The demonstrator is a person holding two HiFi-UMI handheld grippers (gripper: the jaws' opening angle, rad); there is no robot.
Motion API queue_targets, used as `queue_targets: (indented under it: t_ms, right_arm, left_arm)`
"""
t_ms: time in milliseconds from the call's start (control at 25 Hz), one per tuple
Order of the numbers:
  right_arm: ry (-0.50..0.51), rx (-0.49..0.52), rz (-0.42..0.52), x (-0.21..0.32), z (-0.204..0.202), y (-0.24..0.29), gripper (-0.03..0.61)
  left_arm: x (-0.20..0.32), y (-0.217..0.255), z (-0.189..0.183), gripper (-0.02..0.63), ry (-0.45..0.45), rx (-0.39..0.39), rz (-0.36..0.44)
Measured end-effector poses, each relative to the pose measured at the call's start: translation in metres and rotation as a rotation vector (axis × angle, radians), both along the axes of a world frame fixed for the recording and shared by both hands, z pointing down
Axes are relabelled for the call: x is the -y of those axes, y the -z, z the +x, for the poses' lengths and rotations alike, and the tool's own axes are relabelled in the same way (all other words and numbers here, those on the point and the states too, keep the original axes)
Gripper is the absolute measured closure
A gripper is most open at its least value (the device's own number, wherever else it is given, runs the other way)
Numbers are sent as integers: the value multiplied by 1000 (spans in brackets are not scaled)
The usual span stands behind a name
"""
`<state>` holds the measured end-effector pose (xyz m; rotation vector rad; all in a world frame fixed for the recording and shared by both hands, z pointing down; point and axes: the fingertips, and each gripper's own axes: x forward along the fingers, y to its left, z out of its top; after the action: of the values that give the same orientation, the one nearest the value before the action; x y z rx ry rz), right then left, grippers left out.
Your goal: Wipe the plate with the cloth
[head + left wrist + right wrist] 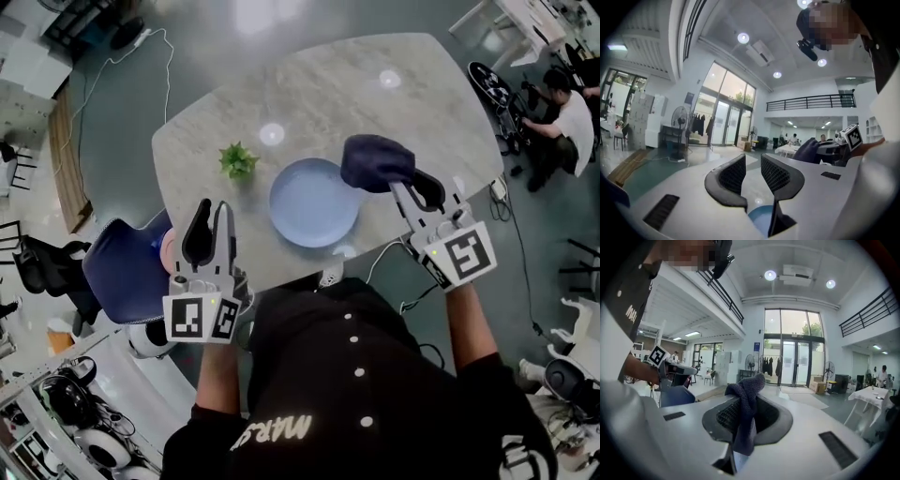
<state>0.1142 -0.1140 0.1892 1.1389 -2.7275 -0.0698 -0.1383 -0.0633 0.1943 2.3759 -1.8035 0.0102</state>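
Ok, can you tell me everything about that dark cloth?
The cloth is dark navy blue and looks soft and knitted, like a thick woolly rag. It is scrunched into a lump, not spread flat. The right claw pinches it, with one fold sticking up past the tips and one hanging down. Seen from above, it overlaps the far right edge of the blue plate.

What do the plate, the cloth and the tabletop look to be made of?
Plate: probably glazed ceramic or melamine; smooth, evenly pale blue with a raised rim.
Cloth: soft knitted fabric, dark blue-grey; the coarse weave shows and it droops limply.
Tabletop: marble-look stone or laminate; pale veining and a glossy surface with bright glints.
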Motion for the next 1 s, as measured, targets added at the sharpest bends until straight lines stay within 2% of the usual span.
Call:
queue_targets:
  t_ms: [160, 400, 560, 840, 1000]
  right_arm:
    - [-62, 51, 58, -2, 19, 36, 545]
    - [-145, 210, 143, 0, 48, 89, 546]
    - [-180, 279, 201, -1, 65, 115, 546]
    - [-245, 331, 275, -5, 90, 138, 546]
    - [-283, 355, 287, -9, 108, 135, 546]
  left_arm:
    - [-14, 46, -13, 560, 64, -4, 97]
    - [-33, 89, -26, 588, 120, 46, 213]
    - [-44, 104, -35, 597, 179, 83, 242]
    - [-62, 120, -58, 597, 251, 78, 283]
    - [-66, 114, -71, 597, 287, 83, 275]
